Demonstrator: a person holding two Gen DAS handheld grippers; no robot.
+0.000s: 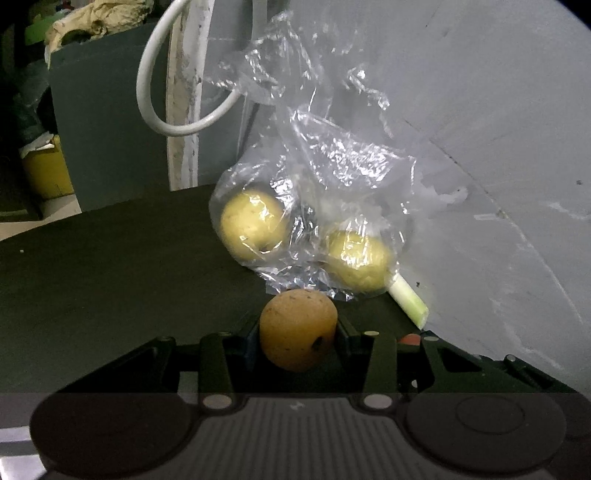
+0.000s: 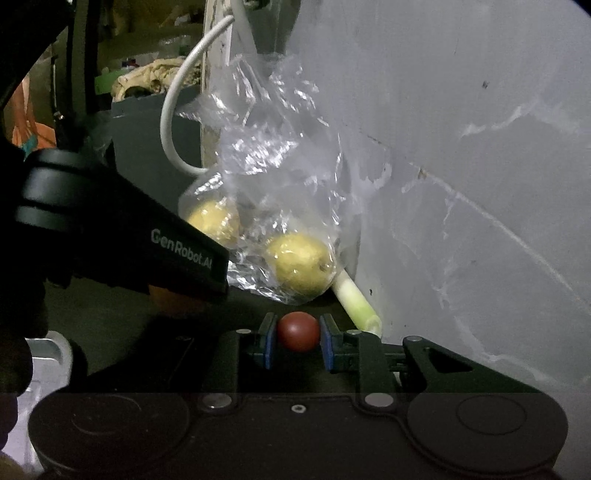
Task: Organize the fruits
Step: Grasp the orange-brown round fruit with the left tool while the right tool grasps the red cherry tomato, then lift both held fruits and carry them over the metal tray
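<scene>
1. Left hand-held gripper [image 1: 297, 334]: the two fingers are closed onto a round orange-brown fruit [image 1: 297, 329]. The fruit sits between the fingers, low over the dark tabletop [image 1: 110, 266], and shows a small dark pit on its lower right side.
2. Right hand-held gripper [image 2: 298, 338]: the blue pads [image 2: 269, 345] pinch a small dark-red round fruit [image 2: 298, 331], one pad on each side.
3. In the right wrist view, the left hand-held gripper crosses the left part of the frame as a black body with white lettering. An orange patch under it is probably the held fruit; the view there is too dark to confirm.
4. Clear plastic bag [image 1: 317, 177]: it stands crumpled on the tabletop against the grey wall [image 1: 480, 110], with its upper part rising loosely. It lies just beyond the orange-brown fruit.
5. Bag contents: two yellow-green pears. The left pear [image 1: 253, 225] is farther back; the right pear [image 1: 357, 262] is nearer the wall. The two are close together, with wrinkled film between them.
6. Pale green stalk [image 1: 408, 301]: it lies on the tabletop along the foot of the wall, one end tucked under the bag beside the right pear.
7. White cable [image 1: 155, 74]: it hangs in a loop behind the bag, in front of a dark grey box [image 1: 103, 129].
8. A crumpled beige cloth [image 1: 92, 22] rests on top of the box.
</scene>
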